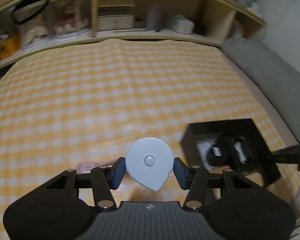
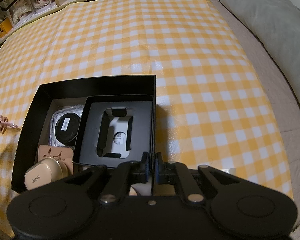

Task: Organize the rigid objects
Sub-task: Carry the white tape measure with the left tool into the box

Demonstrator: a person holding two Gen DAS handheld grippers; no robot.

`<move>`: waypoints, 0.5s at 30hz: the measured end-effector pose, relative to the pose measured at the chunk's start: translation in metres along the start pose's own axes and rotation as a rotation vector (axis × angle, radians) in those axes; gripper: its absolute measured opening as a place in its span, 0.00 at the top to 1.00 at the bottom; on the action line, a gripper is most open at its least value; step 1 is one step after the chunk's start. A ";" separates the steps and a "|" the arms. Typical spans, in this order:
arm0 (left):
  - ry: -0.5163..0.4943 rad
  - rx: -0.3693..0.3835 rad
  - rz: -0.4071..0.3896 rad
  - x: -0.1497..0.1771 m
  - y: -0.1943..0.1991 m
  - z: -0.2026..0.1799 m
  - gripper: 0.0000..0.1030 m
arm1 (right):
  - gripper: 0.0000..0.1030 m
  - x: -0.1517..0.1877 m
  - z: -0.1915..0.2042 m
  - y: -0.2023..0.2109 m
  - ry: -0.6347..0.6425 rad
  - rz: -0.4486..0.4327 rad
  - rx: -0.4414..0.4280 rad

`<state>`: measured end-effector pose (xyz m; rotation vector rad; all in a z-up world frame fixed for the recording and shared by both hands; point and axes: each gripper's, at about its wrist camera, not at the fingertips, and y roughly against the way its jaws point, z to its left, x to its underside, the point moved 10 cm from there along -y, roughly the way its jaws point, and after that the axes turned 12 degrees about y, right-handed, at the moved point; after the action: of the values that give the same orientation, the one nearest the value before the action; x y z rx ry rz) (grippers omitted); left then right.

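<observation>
Left wrist view: the left gripper (image 1: 150, 165) grasps a pale blue, teardrop-shaped tape measure (image 1: 150, 163) between its two blue pads (image 1: 118, 171), one pad at 9 o'clock of the case and one at 3 o'clock. A round button sits at the centre of the case, and its pointed tip faces 6 o'clock, toward the camera. The tape measure appears raised above the yellow-and-white checked cloth (image 1: 110, 92). At 3 o'clock of it lies an open black box (image 1: 256, 132), blurred, with dark contents that cannot be told apart in this view. A small pink object (image 1: 86, 167) shows on the cloth at 9 o'clock — too blurred to identify. Wooden shelves (image 1: 114, 20) cross the 12 o'clock edge.

Right wrist view: the right gripper (image 2: 151, 166) is clenched on the right-hand wall of the black box (image 2: 98, 84), pads nearly meeting with the thin wall between them. Inside the box, at 3 o'clock, sits a smaller black box with a cut-out insert (image 2: 116, 130); at 9 o'clock lies a round black disc (image 2: 67, 128) on a clear packet; at 7 o'clock rest a tan patterned card (image 2: 56, 156) and a beige case (image 2: 44, 175). A pink clip (image 2: 3, 123) lies on the cloth outside the box — at 9 o'clock of it. A grey cushion (image 2: 270, 20) occupies the 2 o'clock corner.
</observation>
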<state>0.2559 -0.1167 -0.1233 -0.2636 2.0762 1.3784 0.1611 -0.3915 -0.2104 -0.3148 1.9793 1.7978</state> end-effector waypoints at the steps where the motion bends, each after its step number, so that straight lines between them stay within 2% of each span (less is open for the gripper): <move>1: -0.020 0.011 0.003 0.001 -0.002 -0.011 0.49 | 0.93 0.001 0.000 -0.001 0.001 0.000 0.000; 8: -0.130 0.065 0.014 0.014 -0.012 -0.057 0.49 | 0.93 0.000 0.000 0.000 0.002 0.000 0.001; 15: -0.227 0.087 0.012 0.009 -0.032 -0.098 0.49 | 0.93 0.000 0.000 0.000 0.001 -0.001 -0.001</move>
<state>0.2262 -0.2152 -0.1278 -0.0545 1.9454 1.2585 0.1611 -0.3911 -0.2103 -0.3170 1.9784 1.7979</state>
